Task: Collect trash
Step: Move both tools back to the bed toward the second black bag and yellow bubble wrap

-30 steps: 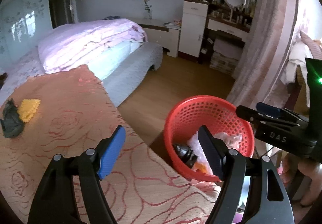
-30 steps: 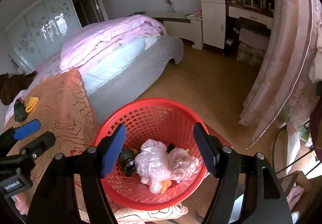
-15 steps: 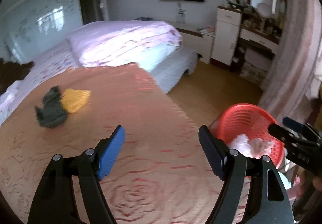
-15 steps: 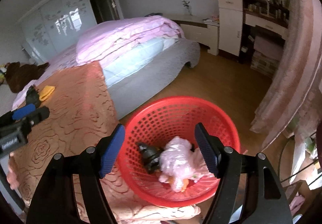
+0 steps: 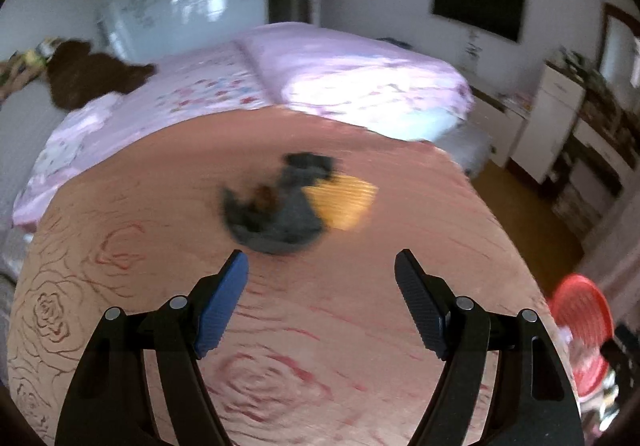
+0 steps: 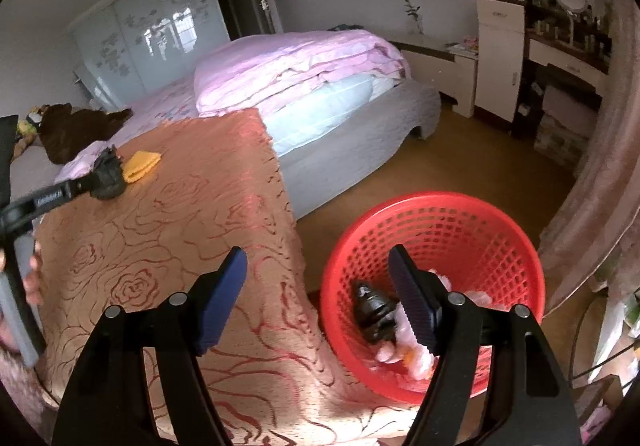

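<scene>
Swinging away from the red basket (image 6: pixel 434 246), the left gripper (image 5: pixel 322 278) now faces the two leftover pieces on the rose-patterned cloth (image 5: pixel 360 346): a second ago its camera looked straight down into the basket, and now the basket is only a red sliver at the lower right rim of its view, while the dark crumpled wrapper (image 5: pixel 280 213) sits just ahead of its fingertips. Its jaws stand wide apart with nothing between them. That reads as the drop being over and the reach for the next piece under way. Touching the dark wrapper on its right is a yellow ridged piece (image 5: pixel 344 205), possibly a sponge or snack packet; blur keeps me from saying which. Both lie toward the far edge of the cloth-covered surface, by the pink bedding (image 6: pixel 300 65), well apart from the basket, which stands off the cloth's right edge above the wooden floor. The right gripper (image 6: pixel 318 278) hovers over the cloth's near right corner, jaws likewise wide and empty, its right finger crossing the basket's rim in the picture; it has slid leftward, so the basket has moved from centre to the right of its view. Inside the basket lie a dark crumpled lump (image 6: pixel 370 312), pale pink plastic bags (image 6: pixel 416 358) and a bit of orange; two pieces are left to gather
</scene>
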A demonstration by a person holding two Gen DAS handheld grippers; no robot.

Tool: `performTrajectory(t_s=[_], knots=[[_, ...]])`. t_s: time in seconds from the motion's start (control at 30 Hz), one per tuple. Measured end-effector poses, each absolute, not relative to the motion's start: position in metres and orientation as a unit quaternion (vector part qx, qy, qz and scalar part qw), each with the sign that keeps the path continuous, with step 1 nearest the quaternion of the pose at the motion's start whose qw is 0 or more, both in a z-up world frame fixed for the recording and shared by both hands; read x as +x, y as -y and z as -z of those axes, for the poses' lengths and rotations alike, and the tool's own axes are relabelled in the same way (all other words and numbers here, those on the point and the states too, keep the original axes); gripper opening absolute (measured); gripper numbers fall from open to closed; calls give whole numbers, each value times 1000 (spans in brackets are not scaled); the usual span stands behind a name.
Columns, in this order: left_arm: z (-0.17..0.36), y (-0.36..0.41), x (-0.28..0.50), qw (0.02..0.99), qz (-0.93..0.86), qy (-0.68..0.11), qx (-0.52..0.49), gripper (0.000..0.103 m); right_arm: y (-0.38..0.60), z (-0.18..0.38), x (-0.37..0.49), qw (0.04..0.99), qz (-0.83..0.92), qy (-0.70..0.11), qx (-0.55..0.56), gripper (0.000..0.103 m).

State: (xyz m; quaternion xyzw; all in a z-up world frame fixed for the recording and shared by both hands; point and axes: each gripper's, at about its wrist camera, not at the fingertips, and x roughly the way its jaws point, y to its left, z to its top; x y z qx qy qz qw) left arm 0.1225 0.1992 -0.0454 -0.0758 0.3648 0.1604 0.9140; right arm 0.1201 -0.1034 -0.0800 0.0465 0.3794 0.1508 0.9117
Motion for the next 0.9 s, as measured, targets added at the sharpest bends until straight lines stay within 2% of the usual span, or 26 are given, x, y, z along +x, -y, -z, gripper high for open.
performTrajectory(t_s=[0.27,0.57,0.6,0.67,0.73,0.8,0.9], knots=[[55,-242,146,907,-164,-379,-87,73,79,74,122,907,-177,-380,41,71],[66,-249,170,912,-136,-376,-91,72,46,71,127,901,-201,-384,25,71],[68,-251,172,911,-136,-377,-94,70,43,70,128,901,-202,-384,22,71],[74,-255,174,909,-134,-381,-103,53,36,68,130,901,-206,-382,15,71],[78,-261,174,909,-128,-380,-113,50,28,65,133,901,-210,-380,9,71],[77,-261,172,912,-127,-374,-112,41,19,62,138,900,-215,-379,5,71],[74,-260,166,914,-134,-371,-98,40,0,57,144,899,-229,-374,-8,71]])
